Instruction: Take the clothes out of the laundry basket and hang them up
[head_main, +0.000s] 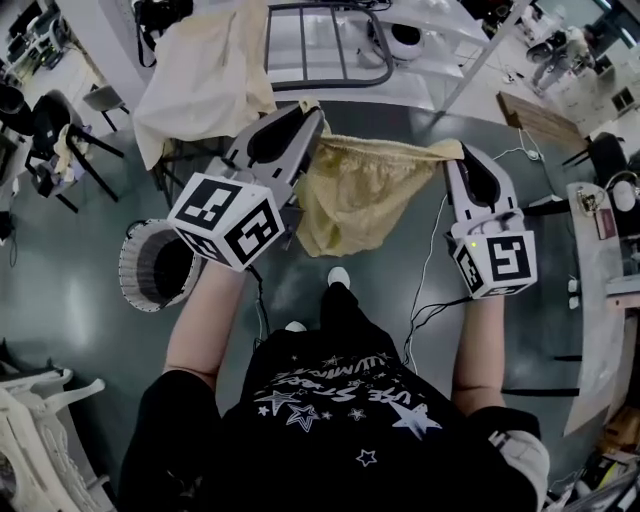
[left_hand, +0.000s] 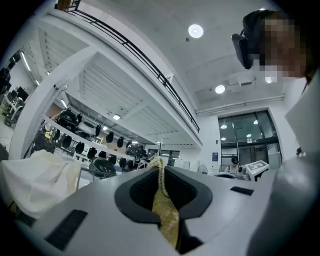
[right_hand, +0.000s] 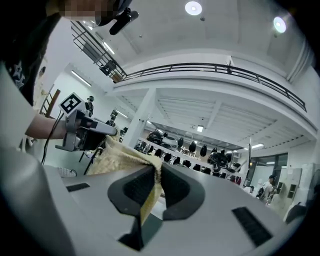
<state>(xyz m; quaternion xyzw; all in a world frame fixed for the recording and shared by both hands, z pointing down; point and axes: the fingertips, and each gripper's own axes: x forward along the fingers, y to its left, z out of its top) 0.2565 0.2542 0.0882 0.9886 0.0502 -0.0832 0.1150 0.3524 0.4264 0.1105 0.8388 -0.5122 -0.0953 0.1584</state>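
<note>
Between the two tools, a yellow garment (head_main: 365, 190) is hanging stretched by its top edge, its lower edge dangling free over the dark floor (head_main: 80, 300) with open room on every side. The left tool (head_main: 311, 115) is clamping one top corner and the right tool (head_main: 455, 152) is clamping the other, jaws closed on the fabric. At the near left, the laundry basket (head_main: 135, 250) is standing well apart from the garment. At the far side, a drying rack (head_main: 320, 45) is carrying a cream cloth (head_main: 205, 75) on its left part, leaving bare bars to the right.

The frame edge is cutting off the rack's top, the left tool's marker cube is covering part of the basket's rim, and the basket's inside is too dark to read.

Only the gripper views are showing the fabric pinched between the pads (left_hand: 167, 215) (right_hand: 150, 190); only the head view is showing the basket.
</note>
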